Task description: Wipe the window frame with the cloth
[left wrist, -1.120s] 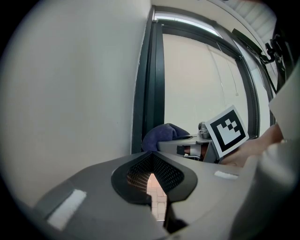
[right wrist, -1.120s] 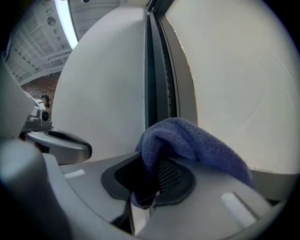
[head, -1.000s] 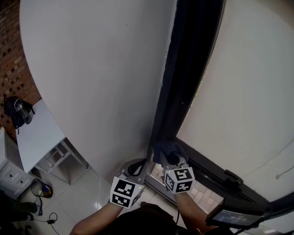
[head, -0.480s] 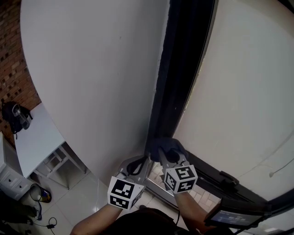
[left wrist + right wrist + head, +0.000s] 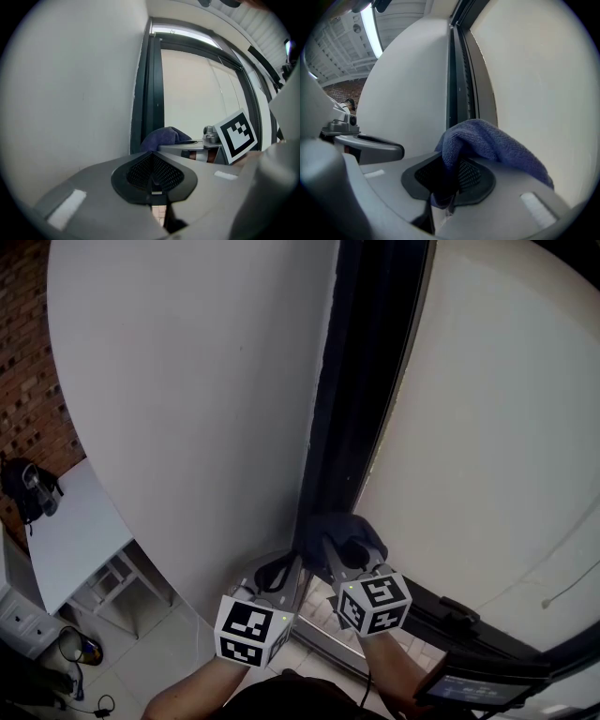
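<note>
Two grippers sit low in the head view, side by side at the foot of the dark window frame [image 5: 361, 381]. The right gripper [image 5: 336, 551] is clamped on a blue terry cloth [image 5: 343, 532]; in its own view the right gripper [image 5: 445, 183] has a fold of the cloth [image 5: 487, 140] pinched between its pads, and the rest bulges up over the right-hand jaw. The bunched cloth lies against the bottom of the frame's upright [image 5: 457, 84], between the white wall [image 5: 187, 381] on the left and the pale pane [image 5: 487, 427] on the right.

The left gripper [image 5: 284, 570] is just left of it, near the wall. Its own view shows the left gripper [image 5: 152, 171] with jaws pressed together and nothing between them.

Far down at the left, a white table [image 5: 75, 531] carries a black bag [image 5: 23, 488]. Below it on the tiled floor stands what may be a small bucket [image 5: 77, 646]; its contents are too small to make out.
</note>
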